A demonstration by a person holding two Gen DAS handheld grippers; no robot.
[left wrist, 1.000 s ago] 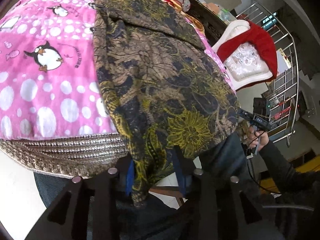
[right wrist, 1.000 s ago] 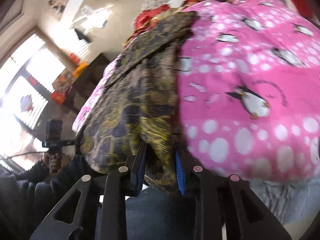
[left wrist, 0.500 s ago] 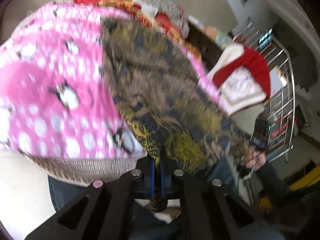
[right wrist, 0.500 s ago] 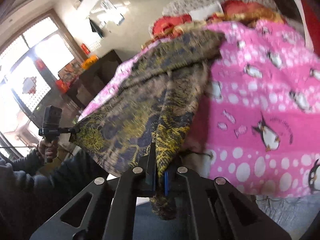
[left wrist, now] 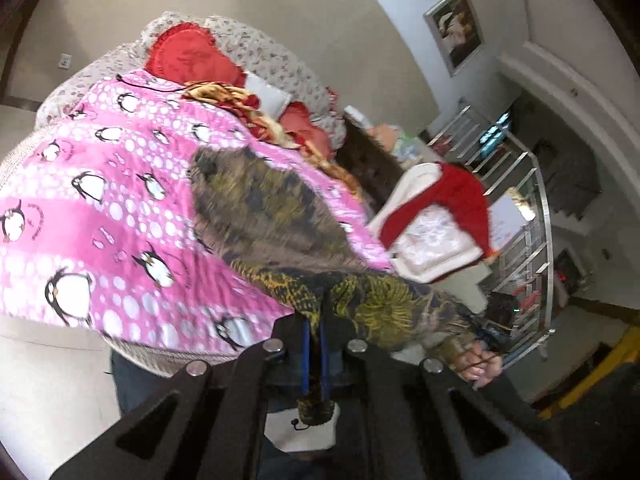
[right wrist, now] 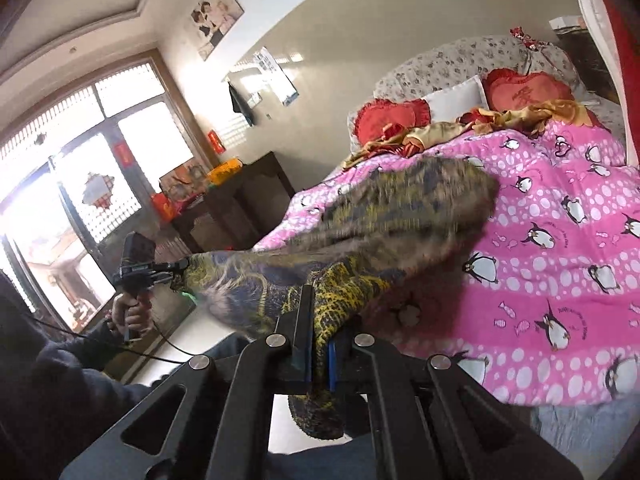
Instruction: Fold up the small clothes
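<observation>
On top of a bed covered by a bright pink fleece blanket with white dots and penguins (left wrist: 100,216) lies one dark floral garment in olive, yellow and brown (left wrist: 272,216), its far end on the blanket and its near edge lifted off toward the cameras, a bit blurred. Both claws have it: the left gripper (left wrist: 314,344) is clamped tight on one near corner, and the right gripper (right wrist: 318,344) is pinched closed on the other, with a bit of cloth hanging below each pair of blue-lined fingers. At the head of the bed sit two red heart-shaped cushions (right wrist: 392,118), one white pillow (right wrist: 456,100) between them, and a crumpled gold and red cloth (right wrist: 532,114). Room-wise, the right wrist view shows one big latticed window (right wrist: 80,152), a dark wooden cabinet (right wrist: 236,204) and framed pictures on the wall; the left wrist view shows a metal railing (left wrist: 532,216) and a white and red chair (left wrist: 440,224).
</observation>
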